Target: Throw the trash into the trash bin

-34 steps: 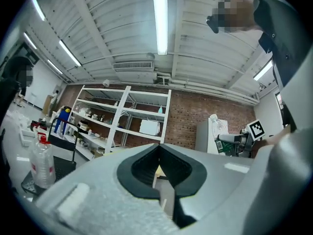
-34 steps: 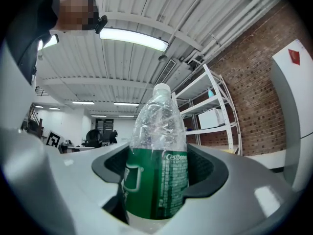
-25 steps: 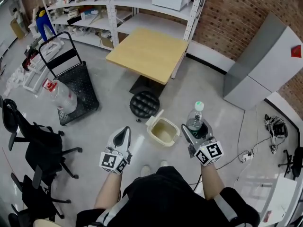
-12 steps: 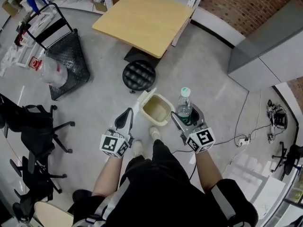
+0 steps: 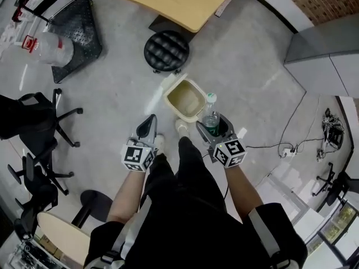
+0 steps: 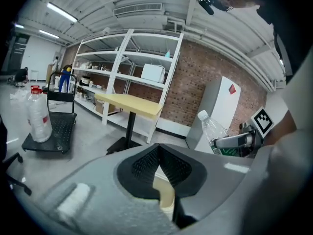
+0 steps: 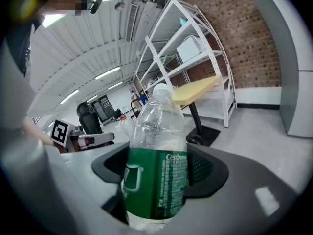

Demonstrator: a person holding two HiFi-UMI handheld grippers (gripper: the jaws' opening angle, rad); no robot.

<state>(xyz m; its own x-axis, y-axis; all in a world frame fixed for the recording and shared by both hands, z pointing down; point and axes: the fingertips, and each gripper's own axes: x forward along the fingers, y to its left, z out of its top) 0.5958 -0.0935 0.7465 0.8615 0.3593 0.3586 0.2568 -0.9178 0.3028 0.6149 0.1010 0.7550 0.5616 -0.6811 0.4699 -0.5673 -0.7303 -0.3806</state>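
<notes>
Cream plastic trash bin (image 5: 184, 98) is sitting on the floor with its lid flipped open, only bare beige inside showing. Clear bottle (image 5: 210, 116) with a green label and white cap is hovering upright right by the bin's rim, the right gripper (image 5: 213, 129) jaws clamping its body. Left gripper (image 5: 147, 129) is hanging nearby, jaws pressing together on nothing.

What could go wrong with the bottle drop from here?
1. In the head view the bottle in the right gripper sits at the trash bin's right edge, not clearly over the opening. Released now, it may clip the rim and roll off across the floor.
2. The bin looks small for an upright bottle, so it could bounce out or tip the bin.
3. A shoe is right beside the bin and could nudge it.
</notes>
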